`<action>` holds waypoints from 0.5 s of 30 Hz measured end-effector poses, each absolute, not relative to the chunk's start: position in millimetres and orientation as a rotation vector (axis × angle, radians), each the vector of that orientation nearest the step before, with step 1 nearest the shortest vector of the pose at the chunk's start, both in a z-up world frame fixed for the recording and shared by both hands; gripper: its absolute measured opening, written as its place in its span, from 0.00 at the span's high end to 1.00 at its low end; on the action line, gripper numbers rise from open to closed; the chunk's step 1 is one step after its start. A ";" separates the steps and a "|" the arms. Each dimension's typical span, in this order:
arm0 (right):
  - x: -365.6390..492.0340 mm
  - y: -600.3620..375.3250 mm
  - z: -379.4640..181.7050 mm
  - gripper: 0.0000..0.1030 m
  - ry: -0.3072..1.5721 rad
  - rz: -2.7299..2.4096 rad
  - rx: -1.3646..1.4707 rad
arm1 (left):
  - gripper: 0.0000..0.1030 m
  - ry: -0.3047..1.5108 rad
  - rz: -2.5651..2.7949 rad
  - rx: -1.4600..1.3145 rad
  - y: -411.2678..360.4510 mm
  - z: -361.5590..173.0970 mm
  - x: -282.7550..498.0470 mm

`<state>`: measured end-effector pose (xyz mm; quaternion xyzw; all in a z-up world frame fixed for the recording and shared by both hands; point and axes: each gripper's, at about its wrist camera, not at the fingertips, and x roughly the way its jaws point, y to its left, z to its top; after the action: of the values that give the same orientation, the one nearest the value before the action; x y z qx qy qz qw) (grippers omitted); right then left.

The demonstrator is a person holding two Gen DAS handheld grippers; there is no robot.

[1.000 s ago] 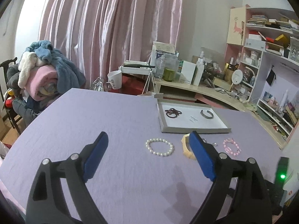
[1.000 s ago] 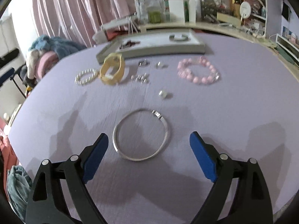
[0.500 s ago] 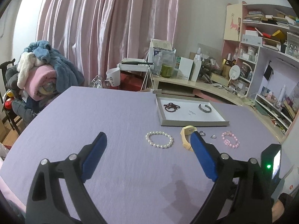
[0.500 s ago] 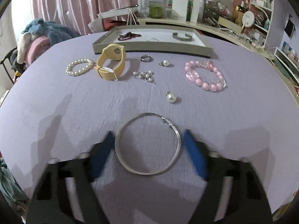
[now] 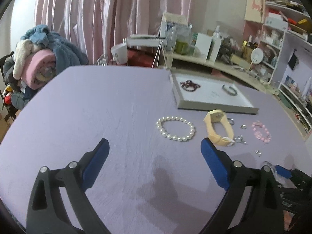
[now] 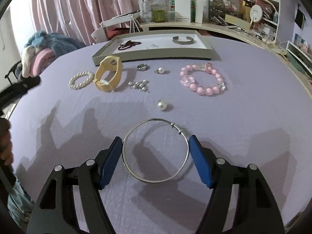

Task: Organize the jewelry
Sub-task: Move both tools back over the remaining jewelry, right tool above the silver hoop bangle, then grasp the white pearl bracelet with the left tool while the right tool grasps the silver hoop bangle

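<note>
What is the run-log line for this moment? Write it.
right gripper: shut on silver bangle | left gripper: jaws opening, empty | tray: two pieces inside

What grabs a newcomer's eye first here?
The thin silver wire bangle lying on the lilac tablecloth, bracketed by the right gripper whose blue jaws sit at its two sides. Behind it, the pink bead bracelet and the yellow watch strap lie before the grey tray.

The right tongs (image 6: 155,150) have narrowed from wide open until their blue pads sit against both sides of the silver bangle (image 6: 155,150). The left tongs (image 5: 155,150), opening, have dipped nearer the counter (image 5: 117,107).
</note>
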<state>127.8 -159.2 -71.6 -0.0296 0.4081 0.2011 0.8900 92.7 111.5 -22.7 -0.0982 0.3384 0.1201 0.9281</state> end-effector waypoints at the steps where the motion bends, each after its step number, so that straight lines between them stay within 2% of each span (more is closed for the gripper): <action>1: 129.0 -160.6 -70.2 0.31 0.845 0.418 -0.059 | 0.08 0.700 0.256 -0.203 113.3 -25.8 98.5; 5: 133.4 -162.9 -63.6 0.31 0.825 0.427 -0.059 | 0.12 0.717 0.286 -0.188 116.0 -35.8 122.1; 8: 136.9 -162.3 -59.2 0.31 0.814 0.439 -0.061 | 0.21 0.747 0.289 -0.149 114.5 -44.2 144.1; 13: 143.1 -161.5 -55.9 0.31 0.803 0.451 -0.067 | 0.44 0.853 0.275 -0.156 121.4 -63.2 179.6; 15: 146.3 -161.8 -55.5 0.31 0.805 0.453 -0.064 | 0.48 0.877 0.255 -0.197 126.0 -68.1 187.6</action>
<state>146.3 -161.8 -55.5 -0.0308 0.3883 0.2186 0.8947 187.6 126.0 -68.1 -0.0948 0.4226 0.1227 0.8930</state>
